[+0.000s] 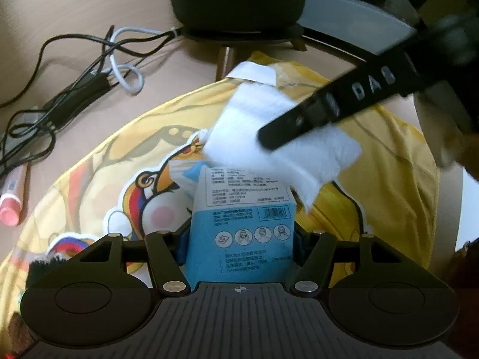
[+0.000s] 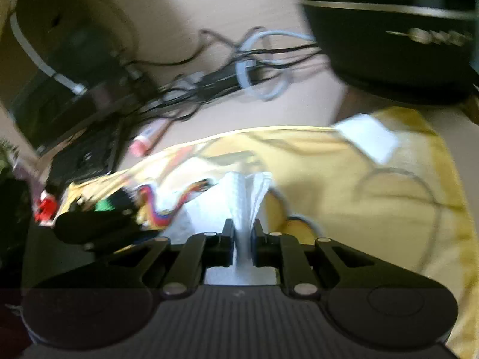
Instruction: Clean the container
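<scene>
My left gripper (image 1: 241, 233) is shut on a blue and white tissue pack (image 1: 242, 218) and holds it upright above a yellow cartoon-printed container (image 1: 119, 167). My right gripper (image 2: 243, 236) is shut on a white tissue (image 2: 245, 206). In the left wrist view the same tissue (image 1: 269, 131) hangs just beyond the pack's top, with the right gripper's black finger (image 1: 323, 110) reaching in from the upper right. The yellow container (image 2: 374, 197) fills the right wrist view's lower right. That view is blurred.
A black round appliance (image 1: 239, 0) on wooden legs stands behind the container. A tangle of black and white cables (image 1: 83, 80) lies on the tan table at the left. A pink tube (image 1: 12, 200) lies at the far left edge.
</scene>
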Motion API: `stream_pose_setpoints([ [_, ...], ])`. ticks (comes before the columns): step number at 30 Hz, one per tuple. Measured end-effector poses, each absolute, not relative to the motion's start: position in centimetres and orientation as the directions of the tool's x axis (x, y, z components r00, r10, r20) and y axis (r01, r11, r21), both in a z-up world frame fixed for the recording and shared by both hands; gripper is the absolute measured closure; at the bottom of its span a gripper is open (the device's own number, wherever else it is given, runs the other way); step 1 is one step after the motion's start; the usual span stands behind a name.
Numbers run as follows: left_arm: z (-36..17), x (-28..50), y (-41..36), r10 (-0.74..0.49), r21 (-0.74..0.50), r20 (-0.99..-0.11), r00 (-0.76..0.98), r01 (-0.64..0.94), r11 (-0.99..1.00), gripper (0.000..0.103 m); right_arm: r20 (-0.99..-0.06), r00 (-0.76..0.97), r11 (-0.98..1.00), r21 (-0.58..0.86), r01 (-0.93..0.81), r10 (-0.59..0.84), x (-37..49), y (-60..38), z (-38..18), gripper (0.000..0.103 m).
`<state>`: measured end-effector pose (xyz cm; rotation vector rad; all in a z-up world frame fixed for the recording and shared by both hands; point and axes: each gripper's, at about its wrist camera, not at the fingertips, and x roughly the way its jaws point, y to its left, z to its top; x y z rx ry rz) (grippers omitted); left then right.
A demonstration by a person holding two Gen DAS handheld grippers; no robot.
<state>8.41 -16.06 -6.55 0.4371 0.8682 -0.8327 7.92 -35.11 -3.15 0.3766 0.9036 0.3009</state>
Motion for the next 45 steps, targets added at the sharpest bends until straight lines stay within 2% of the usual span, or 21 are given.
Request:
stream_pose_setpoints([
  [1,-6.4,8.5,-16.1,-0.459,0.016,-0.811,0.363,0.798,0.603,0.034,-0.705,0.591,0.897,0.436,-0.076,0.393,7.9,-35.8,-3.3,0.089],
  [2,-6.3,8.6,-16.2,-0.46,0.021,-0.812,0.359,0.806,0.592,0.024,-0.707,0.597,0.899,0.433,-0.061,0.38,7.9,-36.4,-3.5,0.089],
  [4,-6.1,9.1,-16.4,-0.457,0.031,-0.816,0.355,0.815,0.579,0.014,-0.704,0.605,0.895,0.444,-0.032,0.371,7.7,-37.2,-3.6,0.089],
  [9,-6.4,10.6,-17.7,-0.478,-0.013,-0.819,0.319,0.821,0.571,0.014,-0.637,0.604,0.822,0.568,-0.053,0.479,8.6,-36.5,-3.6,0.089],
  [12,-6.8,10.8,-18.9,-0.479,0.011,-0.808,0.342,0.822,0.569,0.021,-0.597,0.593,0.782,0.617,-0.091,0.54,9.9,-34.8,-3.6,0.089],
  [14,-6.7,11.0,-19.1,-0.48,0.008,-0.799,0.364,0.803,0.596,0.028,-0.613,0.584,0.793,0.603,-0.091,0.533,10.9,-34.0,-3.7,0.089],
  [20,-6.4,12.1,-16.9,-0.446,-0.038,-0.785,0.43,0.685,0.728,0.029,-0.681,0.58,0.856,0.513,-0.056,0.446,11.3,-34.4,-4.3,0.089],
  [25,-5.9,12.5,-15.2,-0.458,-0.114,-0.781,0.424,0.624,0.773,0.024,-0.719,0.603,0.9,0.435,0.002,0.346,11.2,-35.5,-4.5,0.089],
  [28,-3.9,11.4,-13.6,-0.481,-0.12,-0.759,0.44,0.63,0.767,0.009,-0.69,0.647,0.914,0.406,-0.024,0.323,10.9,-35.0,-3.0,0.089],
  [31,-1.4,9.8,-10.6,-0.475,-0.069,-0.728,0.495,0.636,0.769,0.009,-0.65,0.682,0.913,0.402,-0.063,0.334,10.6,-34.0,-1.3,0.089],
  [34,0.1,8.6,-7.9,-0.415,0.008,-0.714,0.565,0.599,0.801,0.005,-0.595,0.694,0.884,0.448,-0.132,0.405,10.5,-32.4,0.3,0.089],
  [37,-0.4,8.0,-5.7,-0.295,0.12,-0.729,0.617,0.54,0.833,0.003,-0.56,0.643,0.831,0.504,-0.236,0.522,10.7,-29.3,0.6,0.089],
  [40,-2.0,8.2,-4.5,-0.183,0.19,-0.766,0.617,0.489,0.852,0.003,-0.602,0.564,0.821,0.481,-0.308,0.565,10.8,-25.7,-0.9,0.09],
  [42,-2.9,8.5,-3.8,-0.166,0.174,-0.785,0.597,0.469,0.866,0.003,-0.65,0.526,0.836,0.441,-0.327,0.549,10.6,-24.2,-2.2,0.09],
  [45,-3.8,9.1,-3.3,-0.17,0.133,-0.798,0.578,0.444,0.886,0.003,-0.664,0.519,0.843,0.429,-0.324,0.538,10.1,-24.9,-2.8,0.092],
])
